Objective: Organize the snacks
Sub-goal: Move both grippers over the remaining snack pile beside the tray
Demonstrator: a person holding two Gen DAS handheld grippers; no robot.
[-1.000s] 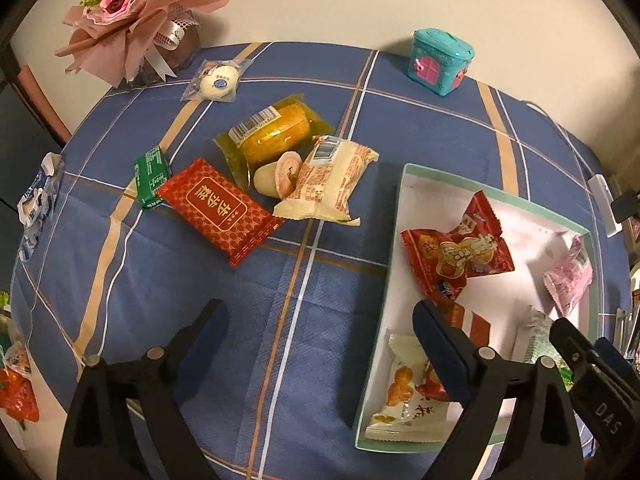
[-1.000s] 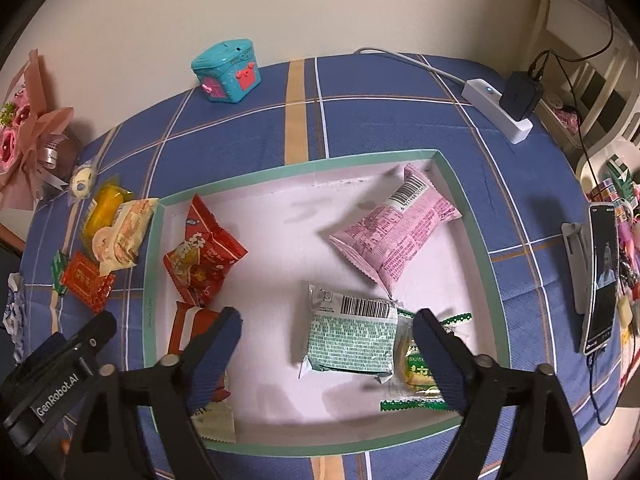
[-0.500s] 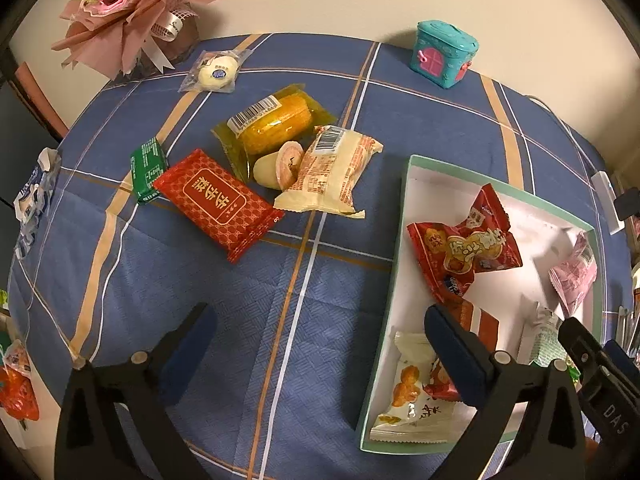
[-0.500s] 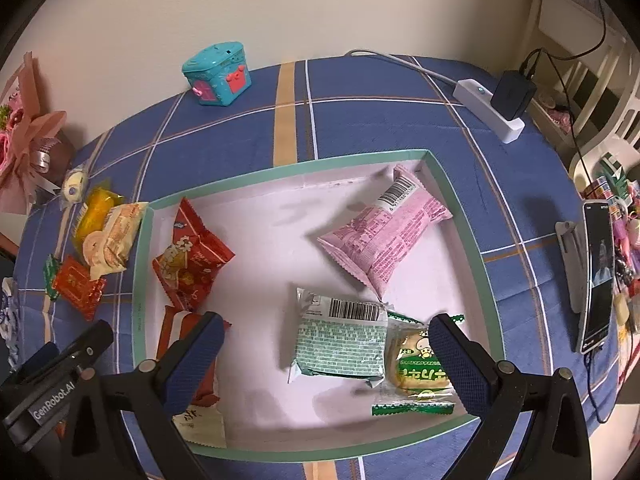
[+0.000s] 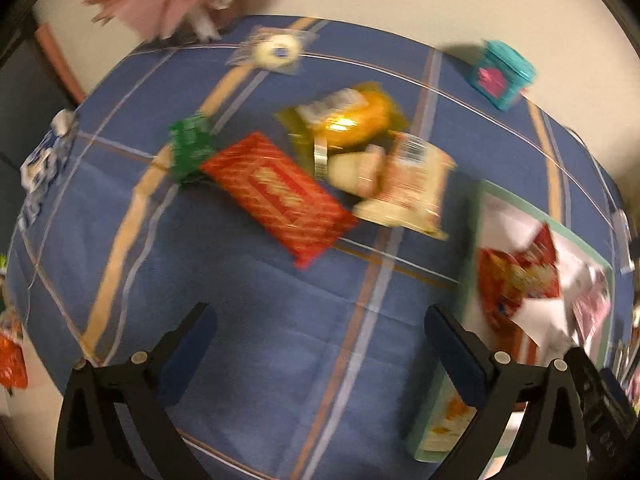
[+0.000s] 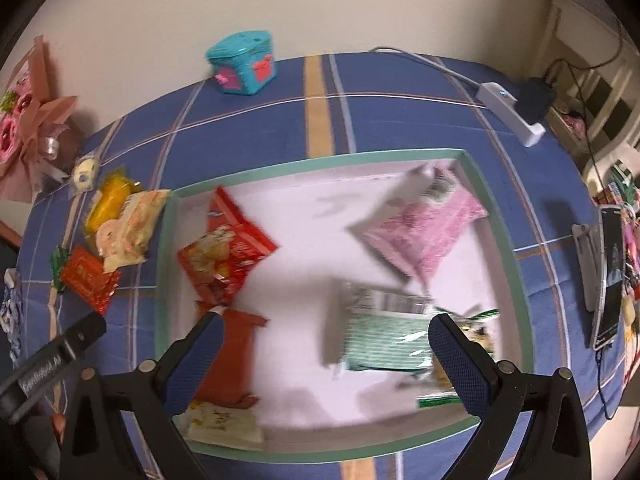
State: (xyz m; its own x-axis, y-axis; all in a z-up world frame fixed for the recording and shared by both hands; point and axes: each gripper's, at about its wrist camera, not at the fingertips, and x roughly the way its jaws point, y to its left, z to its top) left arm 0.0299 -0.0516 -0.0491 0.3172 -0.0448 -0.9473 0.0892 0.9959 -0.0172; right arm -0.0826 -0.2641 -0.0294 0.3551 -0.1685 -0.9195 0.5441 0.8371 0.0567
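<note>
— Blue plaid cloth (image 5: 248,340) covers the whole table, and the mint-rimmed tray (image 6: 164,248) is the thing to steer by. See how the loose snacks sit in a huddle off the tray's left side?

— Yes. My guess is they are the ones not yet sorted. The red foil pack (image 5: 278,198) lies nearest the tray's left wall, with the cream bun pack (image 5: 408,192) touching it and partly over a small round cake. Behind those is the yellow cake pack (image 5: 352,120), then a little green packet (image 5: 190,148) farther from the tray.

— And the tongs?

— Both spread wide, pinching nothing; they have just been opening. The left gripper (image 5: 320,340) hangs over bare cloth just left of the tray, tilted down toward the huddle. The right gripper (image 6: 324,340) hangs over the tray's near half.

— What is already in?

— A red chip bag (image 6: 224,256) by the left wall, a pink pack (image 6: 428,228) toward the far right corner, a green-and-white pack (image 6: 384,340) near the front right, plus a red-orange packet and a pale one at the front left.

— Which way does the red foil pack run?

— Its long axis is diagonal, one end toward the green packet, the other toward the tray's near left corner. A grab across the short side looks easiest.
</note>
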